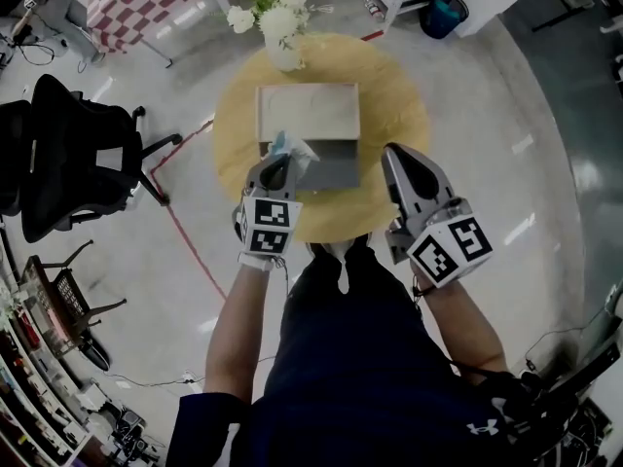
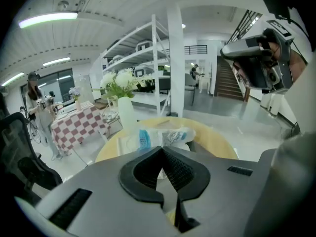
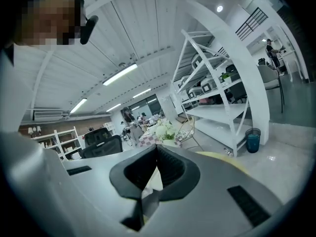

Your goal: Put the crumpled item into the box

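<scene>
A crumpled blue-and-white wrapper (image 1: 291, 148) sticks out from the tips of my left gripper (image 1: 277, 161), which is shut on it. It hangs over the near left corner of the grey box (image 1: 335, 165), whose beige lid (image 1: 308, 111) lies open behind it. The left gripper view has the wrapper (image 2: 163, 137) bunched just past the closed jaws of the left gripper (image 2: 161, 152). My right gripper (image 1: 394, 153) is shut with nothing in it, level with the box's right side and a little apart. Its own view shows the right gripper (image 3: 157, 150) with jaws together and bare.
The box rests on a round yellow table (image 1: 394, 95). A white vase of white flowers (image 1: 275, 25) stands at the table's far edge. A black office chair (image 1: 76, 154) is on the floor to the left, a checkered table (image 1: 146, 3) and a teal bin (image 1: 443, 14) farther back.
</scene>
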